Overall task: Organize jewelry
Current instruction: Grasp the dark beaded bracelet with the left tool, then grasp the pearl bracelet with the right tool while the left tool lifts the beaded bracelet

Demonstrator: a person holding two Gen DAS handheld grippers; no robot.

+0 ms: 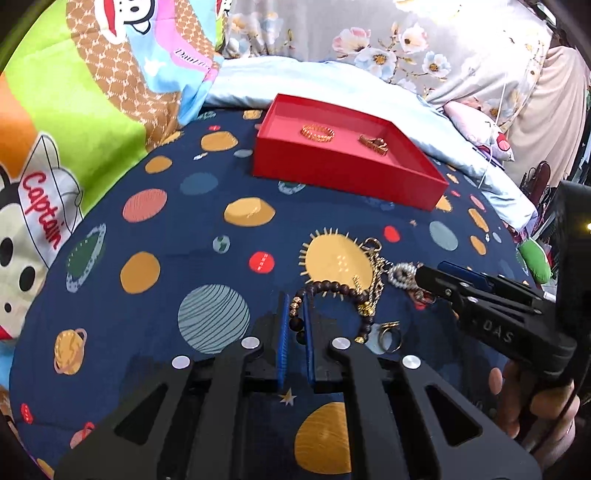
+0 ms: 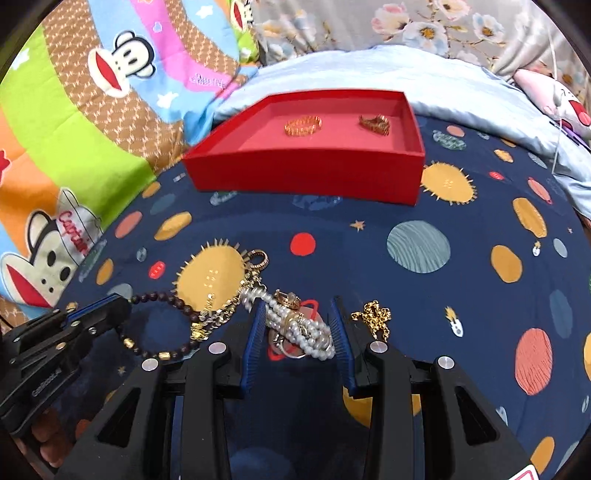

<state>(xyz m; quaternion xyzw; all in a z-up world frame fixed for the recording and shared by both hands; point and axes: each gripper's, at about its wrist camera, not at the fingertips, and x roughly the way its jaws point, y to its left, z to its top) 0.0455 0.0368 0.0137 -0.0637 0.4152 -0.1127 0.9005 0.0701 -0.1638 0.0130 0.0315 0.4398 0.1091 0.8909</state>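
Observation:
A red tray on the planet-print bedspread holds two gold bracelets. A jewelry pile lies in front. My left gripper is narrowed around the dark bead bracelet, which runs between its blue pads. My right gripper is open around a pearl bracelet and a gold ring. It shows from the side in the left wrist view. A gold chain lies just right of it.
A gold link chain and rings lie between the grippers. A monkey-print quilt is piled at the left. A light blue cover and floral bedding rise behind the tray.

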